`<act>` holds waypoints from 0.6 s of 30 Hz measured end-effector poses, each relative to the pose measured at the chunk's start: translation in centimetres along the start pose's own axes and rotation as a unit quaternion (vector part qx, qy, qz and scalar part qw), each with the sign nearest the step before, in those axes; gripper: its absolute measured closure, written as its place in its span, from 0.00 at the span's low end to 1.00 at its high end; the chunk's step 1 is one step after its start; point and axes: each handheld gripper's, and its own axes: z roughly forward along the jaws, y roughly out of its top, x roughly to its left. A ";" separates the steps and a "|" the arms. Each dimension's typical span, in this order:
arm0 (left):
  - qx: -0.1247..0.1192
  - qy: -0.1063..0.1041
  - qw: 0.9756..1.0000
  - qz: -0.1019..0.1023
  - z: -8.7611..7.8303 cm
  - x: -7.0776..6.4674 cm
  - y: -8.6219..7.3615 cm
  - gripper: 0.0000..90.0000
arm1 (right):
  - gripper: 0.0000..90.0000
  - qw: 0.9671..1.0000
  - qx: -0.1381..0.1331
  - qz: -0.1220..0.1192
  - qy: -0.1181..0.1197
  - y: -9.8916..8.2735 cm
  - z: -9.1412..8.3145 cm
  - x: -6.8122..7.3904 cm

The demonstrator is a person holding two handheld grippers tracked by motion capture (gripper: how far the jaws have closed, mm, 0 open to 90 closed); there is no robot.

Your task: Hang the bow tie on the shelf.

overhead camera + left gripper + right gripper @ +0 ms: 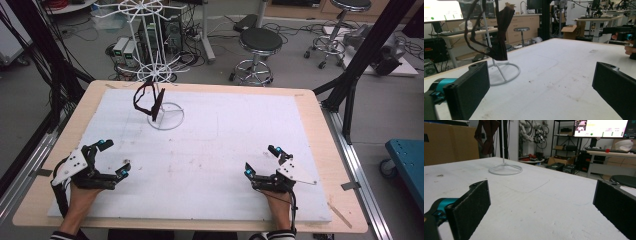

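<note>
Fingers of both the left gripper (114, 159) and right gripper (260, 160) spread wide, empty, above bare white board (210, 150).

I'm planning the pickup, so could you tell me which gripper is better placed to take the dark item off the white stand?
Probably the left gripper: the dark item hangs on the white stand at the table's far left, nearer it. Both grippers are open.

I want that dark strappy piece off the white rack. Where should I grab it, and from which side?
Judging by its pose, take the dark strappy garment by its broad hanging panel, low down, not the thin strap loops. It dangles free beside the white rack's pole, above the ring base, facing the left claw. Come in from the person's side with that open claw, jaws either side of the panel.
</note>
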 end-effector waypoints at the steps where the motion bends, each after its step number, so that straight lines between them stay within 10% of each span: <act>1: -0.002 0.005 1.000 0.002 -0.1 -0.1 -0.3 0.02 | 0.01 1.000 0.000 0.000 0.000 0.0 0.0 0.0; 18: -0.018 0.035 0.999 -0.029 -0.3 0.4 -2.2 0.02 | 0.01 1.000 0.004 -0.003 -0.001 0.0 0.0 0.2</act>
